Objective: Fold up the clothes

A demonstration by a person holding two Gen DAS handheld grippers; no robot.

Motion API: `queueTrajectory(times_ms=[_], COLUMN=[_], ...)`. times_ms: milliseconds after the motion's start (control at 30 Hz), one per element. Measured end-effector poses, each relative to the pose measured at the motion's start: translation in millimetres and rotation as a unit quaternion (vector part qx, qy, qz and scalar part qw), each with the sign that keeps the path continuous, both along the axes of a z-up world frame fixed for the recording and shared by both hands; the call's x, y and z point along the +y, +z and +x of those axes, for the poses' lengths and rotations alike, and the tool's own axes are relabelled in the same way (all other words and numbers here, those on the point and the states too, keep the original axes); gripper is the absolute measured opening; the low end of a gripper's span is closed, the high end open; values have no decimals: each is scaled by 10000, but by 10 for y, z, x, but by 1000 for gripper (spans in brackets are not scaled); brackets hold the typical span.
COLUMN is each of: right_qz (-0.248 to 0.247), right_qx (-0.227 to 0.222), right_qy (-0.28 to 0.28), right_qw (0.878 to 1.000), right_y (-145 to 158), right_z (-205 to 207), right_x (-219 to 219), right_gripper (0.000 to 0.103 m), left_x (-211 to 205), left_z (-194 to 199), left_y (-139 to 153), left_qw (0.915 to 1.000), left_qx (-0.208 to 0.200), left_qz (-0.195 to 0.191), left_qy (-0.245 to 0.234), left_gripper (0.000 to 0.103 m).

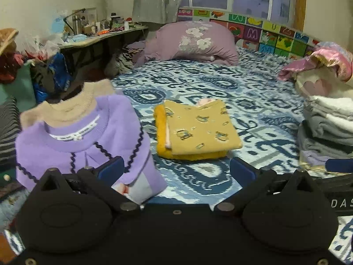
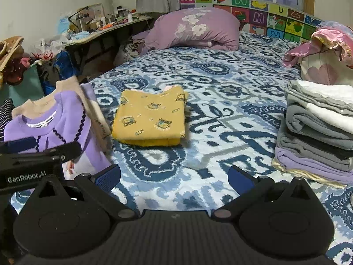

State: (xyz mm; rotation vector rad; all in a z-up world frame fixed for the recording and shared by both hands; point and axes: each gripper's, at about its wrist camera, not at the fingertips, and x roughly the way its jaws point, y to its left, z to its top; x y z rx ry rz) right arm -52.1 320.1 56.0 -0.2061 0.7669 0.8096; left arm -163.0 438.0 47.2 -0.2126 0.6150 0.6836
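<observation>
A yellow garment (image 1: 196, 130) lies folded into a neat, flat rectangle in the middle of the bed (image 1: 253, 101), on a blue-and-white patterned bedspread. Its top layer is a paler yellow fabric printed with small drawn motifs; a brighter yellow layer shows beneath it along the left and near edges, and a bit of pink peeks out at the far edge. In the right wrist view the same yellow garment (image 2: 151, 119) sits squarely folded, its edges fairly even. To its left stands a pile of folded tops with a purple sweater (image 1: 81, 141) uppermost, trimmed in dark zigzag braid, over a beige knit (image 1: 64, 108). To the right is a stack of folded grey, white and lilac clothes (image 2: 317, 130). The left gripper (image 1: 176, 172) has its fingers spread wide with nothing between them; the yellow garment lies beyond the fingertips, apart from them and roughly centred between the two, while the left finger overlaps the lower edge of the purple sweater in the picture. The right gripper (image 2: 174, 176) likewise has its fingers wide apart and empty, with bare bedspread between them and the yellow garment further ahead, slightly to the left of centre. A purple floral pillow (image 2: 196, 29) lies at the head of the bed.
</observation>
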Motion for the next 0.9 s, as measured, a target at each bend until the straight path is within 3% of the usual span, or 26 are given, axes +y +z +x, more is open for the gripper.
queueTrajectory(times_ms=[900], right_qz=[20], right_qx=[176], right_qy=[75], right_qw=[9998], right_y=[-11], right_z=[76], right_x=[96], right_gripper=[103], left_x=[21], left_z=[80], left_y=[-17], left_qw=[9998], left_qx=[82], left_qz=[-96], left_qy=[163], left_gripper=[102])
